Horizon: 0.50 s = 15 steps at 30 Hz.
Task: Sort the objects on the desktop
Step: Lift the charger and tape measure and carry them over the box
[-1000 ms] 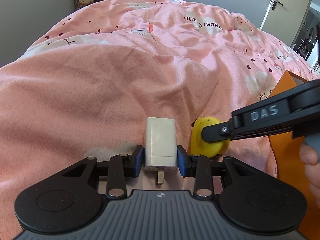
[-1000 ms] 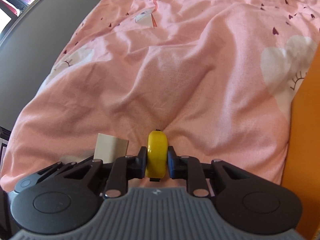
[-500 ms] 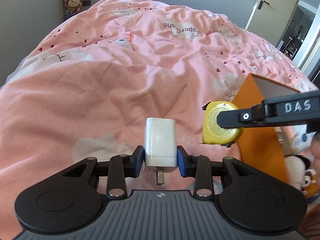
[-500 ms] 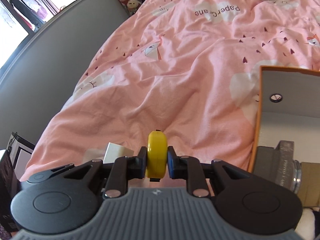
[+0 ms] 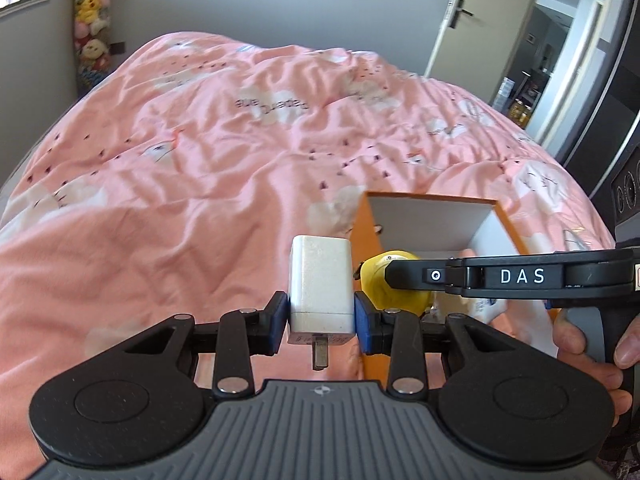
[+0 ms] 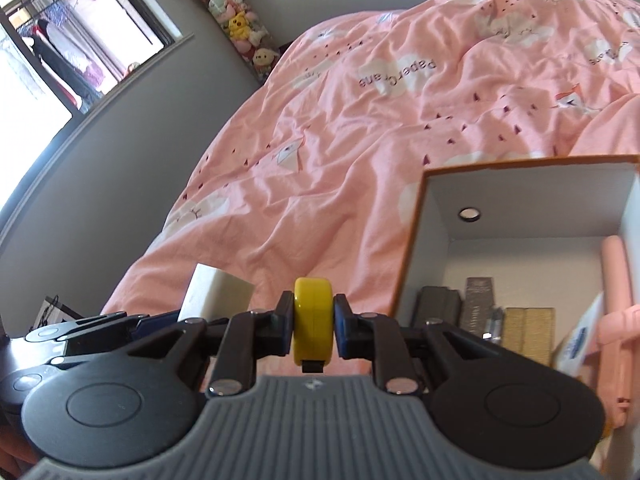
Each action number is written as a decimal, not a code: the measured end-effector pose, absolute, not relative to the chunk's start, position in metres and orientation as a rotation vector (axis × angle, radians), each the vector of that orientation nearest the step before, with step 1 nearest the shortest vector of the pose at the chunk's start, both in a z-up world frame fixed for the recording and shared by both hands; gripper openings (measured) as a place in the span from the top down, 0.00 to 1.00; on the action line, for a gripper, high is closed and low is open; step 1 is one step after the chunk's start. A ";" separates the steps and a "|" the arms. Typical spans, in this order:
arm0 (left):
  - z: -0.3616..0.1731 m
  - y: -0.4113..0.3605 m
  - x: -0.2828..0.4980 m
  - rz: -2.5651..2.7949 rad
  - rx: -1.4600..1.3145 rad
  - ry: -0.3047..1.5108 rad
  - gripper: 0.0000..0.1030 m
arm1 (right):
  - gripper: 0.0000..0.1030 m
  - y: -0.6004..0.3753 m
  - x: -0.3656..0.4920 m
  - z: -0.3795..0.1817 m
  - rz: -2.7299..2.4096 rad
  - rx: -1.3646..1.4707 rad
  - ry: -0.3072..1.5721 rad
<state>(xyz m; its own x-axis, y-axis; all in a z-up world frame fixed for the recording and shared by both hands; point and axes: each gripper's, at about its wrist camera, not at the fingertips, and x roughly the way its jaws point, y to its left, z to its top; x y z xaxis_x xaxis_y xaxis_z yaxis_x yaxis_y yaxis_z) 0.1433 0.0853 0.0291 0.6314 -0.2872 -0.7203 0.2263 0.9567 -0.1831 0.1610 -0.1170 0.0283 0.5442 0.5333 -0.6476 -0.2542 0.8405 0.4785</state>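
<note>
the left tool (image 5: 321,318) is pinching a white charger (image 5: 321,286) between its blue pads, prong pointing back toward the camera, and is holding it in the air above the pink bed cover (image 5: 200,184). the right tool (image 6: 313,330) is gripping a yellow tape measure (image 6: 313,318) on its flat sides, just beside the charger and next to the left wall of an open orange box (image 6: 416,236). the box is standing on the bed, and inside it some dark small boxes (image 6: 438,306) and a pink roll (image 6: 616,276) are lying. the person's right hand (image 5: 588,356) is holding the right tool's handle. plush toys (image 6: 240,28) are hanging in the corner of the room.
</note>
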 end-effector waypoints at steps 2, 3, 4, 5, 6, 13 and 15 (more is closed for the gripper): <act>0.033 0.073 0.149 -0.324 -0.069 0.834 0.61 | 0.79 -0.132 0.160 0.034 0.464 0.366 0.859; 0.035 0.066 0.152 -0.344 -0.065 0.833 0.61 | 0.79 -0.139 0.160 0.036 0.455 0.374 0.851; 0.037 0.060 0.156 -0.359 -0.061 0.835 0.61 | 0.79 -0.147 0.161 0.037 0.443 0.381 0.843; 0.038 0.053 0.160 -0.371 -0.056 0.837 0.61 | 0.79 -0.155 0.162 0.038 0.428 0.386 0.836; 0.039 0.046 0.165 -0.383 -0.048 0.839 0.61 | 0.79 -0.162 0.164 0.039 0.413 0.391 0.830; 0.036 -0.004 0.207 -0.473 0.006 0.878 0.61 | 0.79 -0.214 0.193 0.029 0.310 0.448 0.826; 0.030 -0.019 0.220 -0.487 0.029 0.899 0.61 | 0.79 -0.225 0.203 0.022 0.283 0.458 0.838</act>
<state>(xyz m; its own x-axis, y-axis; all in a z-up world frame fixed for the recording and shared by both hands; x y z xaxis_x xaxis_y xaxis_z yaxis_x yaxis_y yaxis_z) 0.2204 -0.0191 0.0301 0.5214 -0.3945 -0.7566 0.4186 0.8909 -0.1761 0.2029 -0.2246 0.0225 0.6406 0.4145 -0.6464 -0.0617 0.8668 0.4948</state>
